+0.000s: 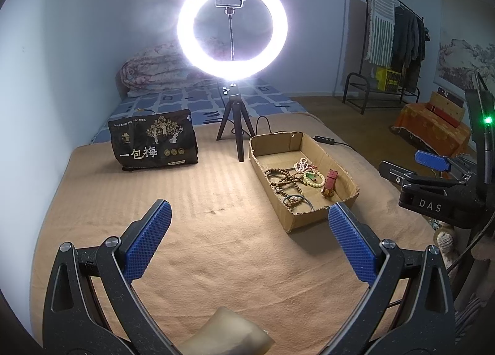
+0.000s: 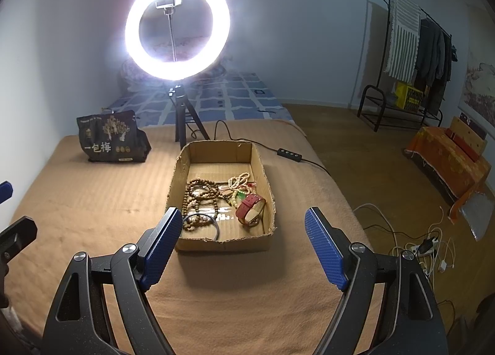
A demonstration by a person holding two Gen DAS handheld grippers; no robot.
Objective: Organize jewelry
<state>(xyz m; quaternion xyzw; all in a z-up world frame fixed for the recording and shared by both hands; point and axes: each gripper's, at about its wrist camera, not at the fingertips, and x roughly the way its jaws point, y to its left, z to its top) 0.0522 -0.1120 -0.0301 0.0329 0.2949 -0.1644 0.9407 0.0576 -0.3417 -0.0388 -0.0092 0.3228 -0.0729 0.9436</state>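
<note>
Both grippers, left gripper (image 1: 249, 242) and right gripper (image 2: 243, 246), hang spread wide and empty above the blanket (image 1: 216, 262).

From the left: a black snack bag (image 1: 153, 144) stands at the blanket's far-left edge, the ring light (image 1: 232, 28) on its tripod mid-back, and the cardboard box (image 2: 222, 242) toward the right edge. All the jewelry lies inside it: wooden bead strands (image 2: 198, 194), pale bracelets (image 2: 239, 183), a red-strapped watch (image 2: 250, 208). Whether sorting is ahead or finished, I cannot tell. The risk: the beads lie tangled, so lifting one strand could drag its neighbours, or tip the light, shallow box.
</note>
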